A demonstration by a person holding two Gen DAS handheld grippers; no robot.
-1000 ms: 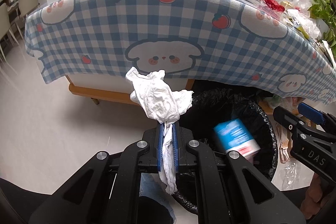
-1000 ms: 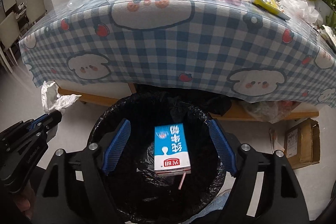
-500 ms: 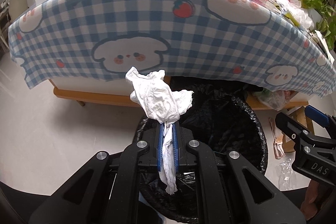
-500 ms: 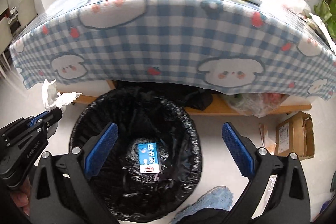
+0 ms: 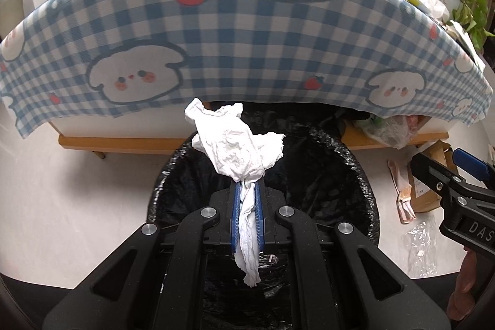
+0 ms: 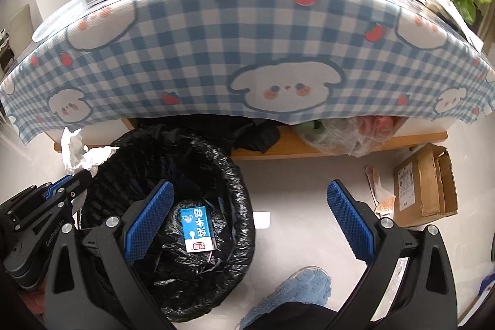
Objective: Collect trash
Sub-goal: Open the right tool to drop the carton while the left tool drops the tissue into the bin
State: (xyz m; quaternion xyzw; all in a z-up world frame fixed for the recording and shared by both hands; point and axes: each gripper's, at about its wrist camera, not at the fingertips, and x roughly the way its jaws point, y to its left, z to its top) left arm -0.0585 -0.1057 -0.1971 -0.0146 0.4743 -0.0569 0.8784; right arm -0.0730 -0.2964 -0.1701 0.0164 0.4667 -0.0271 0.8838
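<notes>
With our left gripper clamped on the crumpled white tissue above the black-lined round bin, we should release it squarely over the opening, our right gripper spread empty beside it.

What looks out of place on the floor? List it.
Beside the black-lined trash bin, a torn-open cardboard box, a paper wrapper and clear plastic film lie loose on the floor, uncollected. A bulging plastic bag sits under the table.

Both wrist views downward, sharing bin
</notes>
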